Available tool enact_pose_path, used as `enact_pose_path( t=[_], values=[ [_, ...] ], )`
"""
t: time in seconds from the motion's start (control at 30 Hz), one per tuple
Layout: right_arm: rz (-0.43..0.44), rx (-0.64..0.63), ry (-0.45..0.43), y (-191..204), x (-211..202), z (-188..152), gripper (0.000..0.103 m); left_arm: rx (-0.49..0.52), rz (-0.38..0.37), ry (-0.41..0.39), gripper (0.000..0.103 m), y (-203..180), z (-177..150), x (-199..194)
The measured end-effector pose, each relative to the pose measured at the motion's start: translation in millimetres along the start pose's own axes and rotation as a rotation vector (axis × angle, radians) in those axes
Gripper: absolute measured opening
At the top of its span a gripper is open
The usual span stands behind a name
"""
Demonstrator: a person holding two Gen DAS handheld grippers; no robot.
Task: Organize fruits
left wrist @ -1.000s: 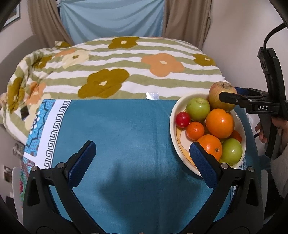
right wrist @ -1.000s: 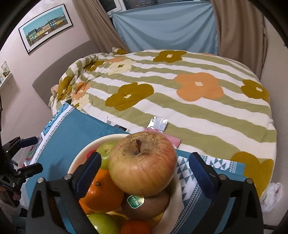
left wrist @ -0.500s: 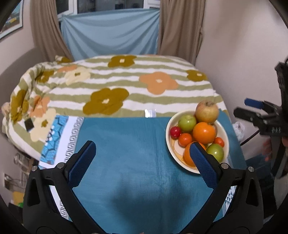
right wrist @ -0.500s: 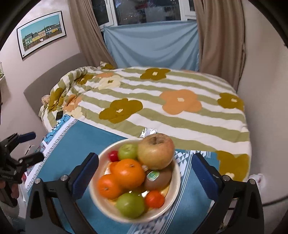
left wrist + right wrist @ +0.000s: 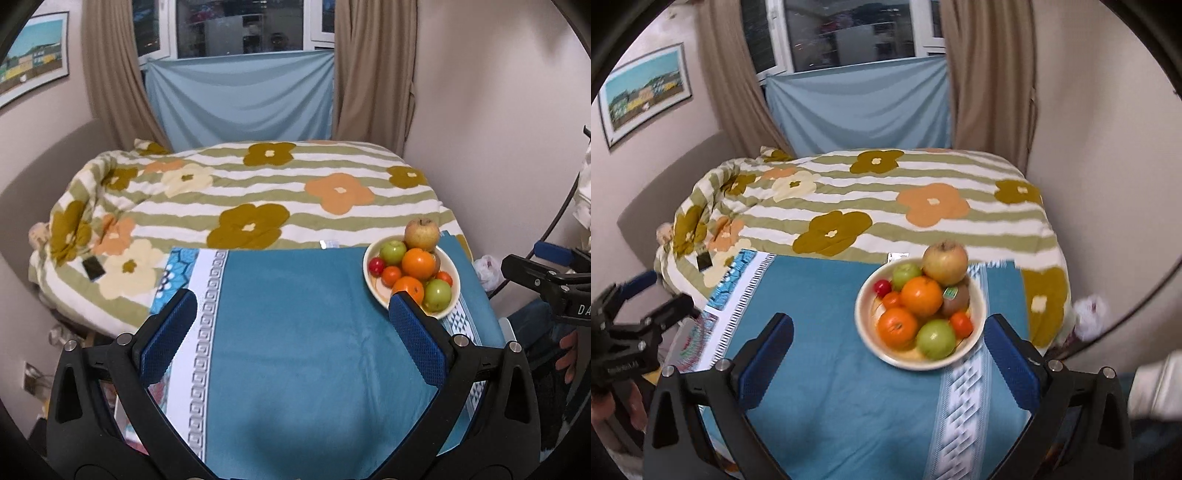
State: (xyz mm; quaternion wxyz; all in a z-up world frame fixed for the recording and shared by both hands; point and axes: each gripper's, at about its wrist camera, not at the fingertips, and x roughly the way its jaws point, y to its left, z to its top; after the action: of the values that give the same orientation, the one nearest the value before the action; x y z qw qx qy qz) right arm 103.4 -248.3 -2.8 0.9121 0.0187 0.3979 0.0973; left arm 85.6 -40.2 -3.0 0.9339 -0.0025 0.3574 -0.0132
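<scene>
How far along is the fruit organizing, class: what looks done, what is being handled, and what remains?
Done: the fruits all sit piled in the cream bowl on the blue cloth, the big apple on top, with oranges, green apples and a kiwi. In hand: nothing; the left gripper and right gripper are both open and empty. Left: no loose fruit is visible, so little seems to remain.

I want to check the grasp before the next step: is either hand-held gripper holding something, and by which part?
Nothing is held. The left hand-held gripper and the right hand-held gripper are both open and empty; all fruit lies in the bowl.
</scene>
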Motion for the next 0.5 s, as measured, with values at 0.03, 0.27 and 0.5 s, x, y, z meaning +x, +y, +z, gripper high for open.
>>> enact_pose_path(
  t=[0.03, 0.27, 0.5],
  values=[
    [-0.019, 0.01, -0.003, 4.9, -3.2, -4.8, 0.103, -0.005, -0.002, 0.001, 0.103, 2.7, -3.1, -4.4],
    [-0.081, 0.025, -0.022, 27.1, -21.0, -28.6, 0.103, -0.007, -0.012, -0.028, 0.103, 16.6, -17.7, -27.0],
    [-0.119, 0.026, -0.053, 37.7, -34.1, -33.7, 0.103, 0.018, -0.022, -0.059, 0.103, 17.2, -19.9, -38.4]
  ],
)
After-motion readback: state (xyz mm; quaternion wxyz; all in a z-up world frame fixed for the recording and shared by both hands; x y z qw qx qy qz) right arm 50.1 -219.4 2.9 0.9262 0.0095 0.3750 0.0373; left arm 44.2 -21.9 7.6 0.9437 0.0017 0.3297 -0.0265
